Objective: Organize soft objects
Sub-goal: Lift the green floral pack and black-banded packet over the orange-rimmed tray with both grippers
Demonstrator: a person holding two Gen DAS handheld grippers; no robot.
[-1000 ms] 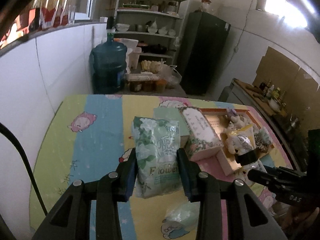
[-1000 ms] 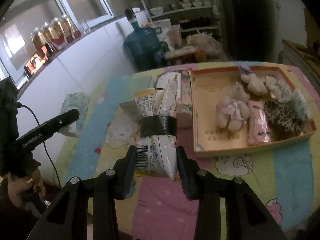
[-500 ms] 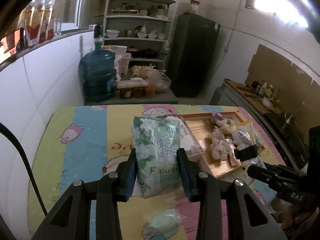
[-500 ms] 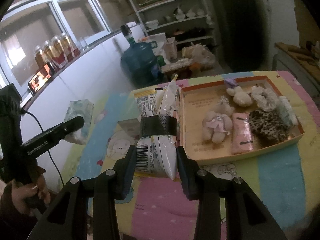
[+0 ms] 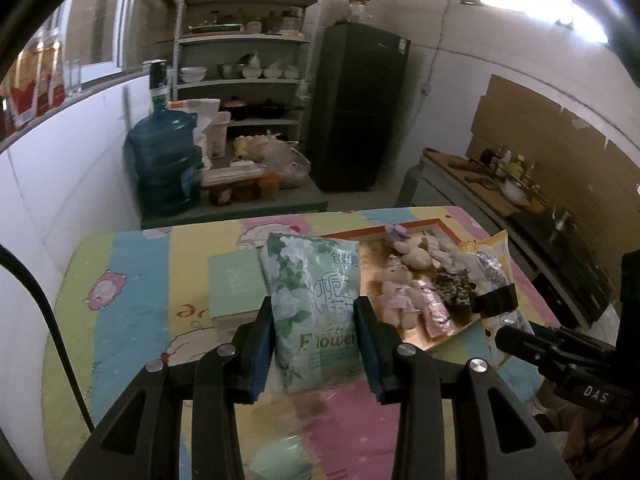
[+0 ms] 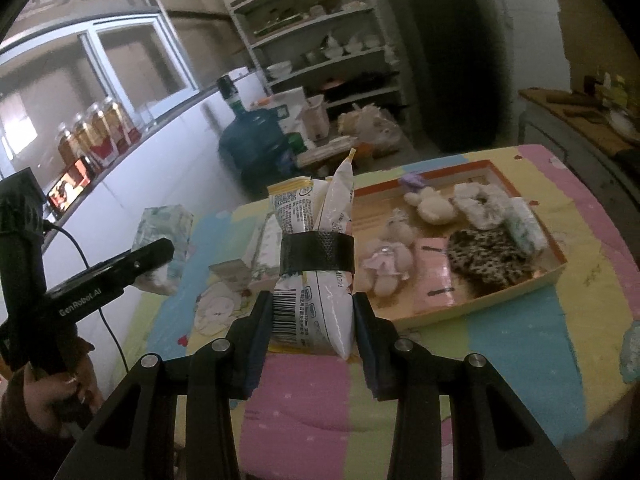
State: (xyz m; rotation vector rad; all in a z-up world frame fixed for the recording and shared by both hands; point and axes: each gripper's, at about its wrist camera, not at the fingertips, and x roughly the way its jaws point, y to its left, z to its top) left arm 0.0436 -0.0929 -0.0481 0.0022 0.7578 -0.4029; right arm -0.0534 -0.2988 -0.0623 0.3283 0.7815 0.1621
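You had the left gripper (image 5: 316, 344) clamped on the green tissue pack (image 5: 314, 312) mid-frame and the right gripper (image 6: 312, 324) squeezing the white pouch (image 6: 316, 272), so probably best lowering both gently into the tray (image 6: 480, 312) at right.

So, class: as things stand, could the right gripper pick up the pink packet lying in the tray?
Probably not yet: the right gripper is shut on a white bag, so its fingers are occupied, though the pink packet lies uncovered in the tray.

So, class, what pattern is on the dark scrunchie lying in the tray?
Leopard print: dark spots on tan scrunchie, clearest in the right wrist view.
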